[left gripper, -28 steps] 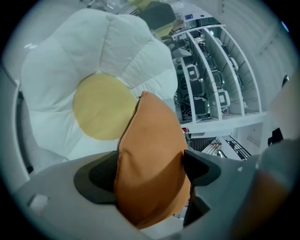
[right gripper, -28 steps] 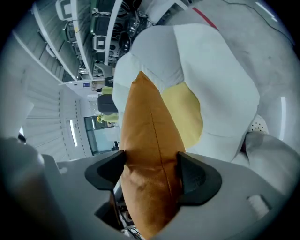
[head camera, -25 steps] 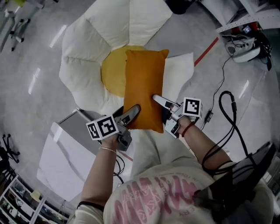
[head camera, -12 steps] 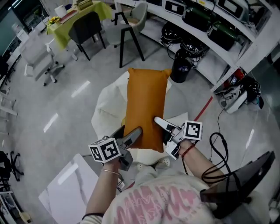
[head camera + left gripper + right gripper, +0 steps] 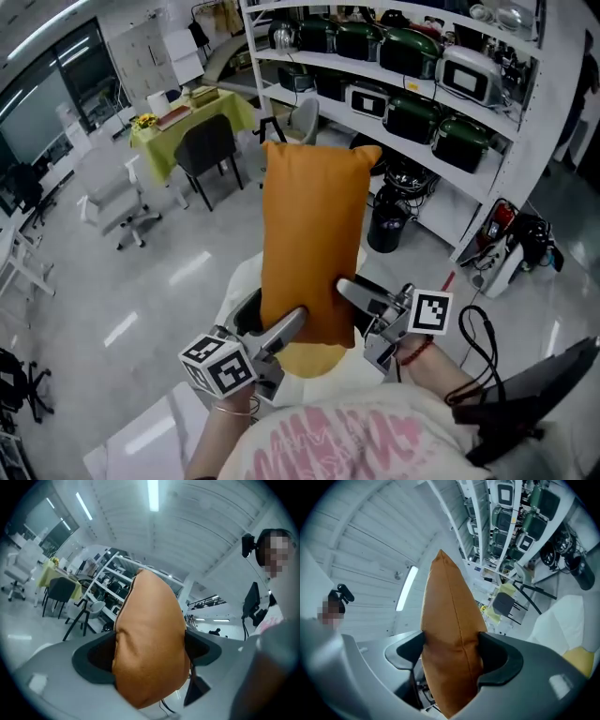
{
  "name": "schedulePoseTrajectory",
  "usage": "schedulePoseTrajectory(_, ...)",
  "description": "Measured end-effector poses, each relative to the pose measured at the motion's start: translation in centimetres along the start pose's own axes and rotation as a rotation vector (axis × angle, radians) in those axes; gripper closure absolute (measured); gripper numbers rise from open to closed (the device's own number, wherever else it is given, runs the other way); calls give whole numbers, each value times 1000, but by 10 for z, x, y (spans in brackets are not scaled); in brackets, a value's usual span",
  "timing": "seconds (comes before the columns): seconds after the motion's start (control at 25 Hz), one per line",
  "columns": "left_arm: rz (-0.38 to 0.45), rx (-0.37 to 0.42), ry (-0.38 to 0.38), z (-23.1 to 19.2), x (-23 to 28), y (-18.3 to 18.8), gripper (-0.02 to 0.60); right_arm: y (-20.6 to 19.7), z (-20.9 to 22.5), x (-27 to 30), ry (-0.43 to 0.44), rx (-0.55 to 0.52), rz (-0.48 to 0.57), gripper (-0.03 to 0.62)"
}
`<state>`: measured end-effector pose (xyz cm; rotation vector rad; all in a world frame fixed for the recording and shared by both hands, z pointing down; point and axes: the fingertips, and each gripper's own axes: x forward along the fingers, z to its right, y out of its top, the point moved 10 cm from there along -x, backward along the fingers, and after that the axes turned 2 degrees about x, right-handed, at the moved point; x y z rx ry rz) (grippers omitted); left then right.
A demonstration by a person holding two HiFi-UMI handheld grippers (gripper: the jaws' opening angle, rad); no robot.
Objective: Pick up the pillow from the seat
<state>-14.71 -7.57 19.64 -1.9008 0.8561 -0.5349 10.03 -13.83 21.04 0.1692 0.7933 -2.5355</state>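
The orange pillow [image 5: 312,244] is up in the air, standing on end in front of me. My left gripper [image 5: 281,328] is shut on its lower left corner and my right gripper [image 5: 353,298] is shut on its lower right edge. In the left gripper view the pillow [image 5: 149,644] bulges between both dark pads. The right gripper view shows the pillow's seam [image 5: 451,639] pinched between the jaws, which stand wide around its bulk. Below the pillow lies the white petal-shaped seat [image 5: 240,281] with its yellow centre [image 5: 309,360].
Shelves with green appliances [image 5: 412,56] run along the back. A black bin [image 5: 386,225] stands under them. A black chair [image 5: 208,150] and a yellow-green table [image 5: 192,108] are at the left. Cables [image 5: 483,328] trail on the floor at the right.
Both grippers have raised the pillow off the seat, from lying flat on it to standing upright. The head view has tilted up from the floor to the room.
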Motion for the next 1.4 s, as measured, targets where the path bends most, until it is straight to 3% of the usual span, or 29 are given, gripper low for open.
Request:
schedulePoseTrajectory(0.24,59,116,-78,27,-10,17,110,5,-36,-10,35,-167,2,227)
schedulePoseTrajectory(0.56,59,192,-116,34,-3,26,103,13,-46,-12,53,-244,9,229)
schedulePoseTrajectory(1.16,36,194,-117,29,5,21,95,14,-41,-11,28,-294,-29,206)
schedulePoseTrajectory(1.4,23,185,-110,25,6,19,94,13,-35,-9,20,-264,-26,207)
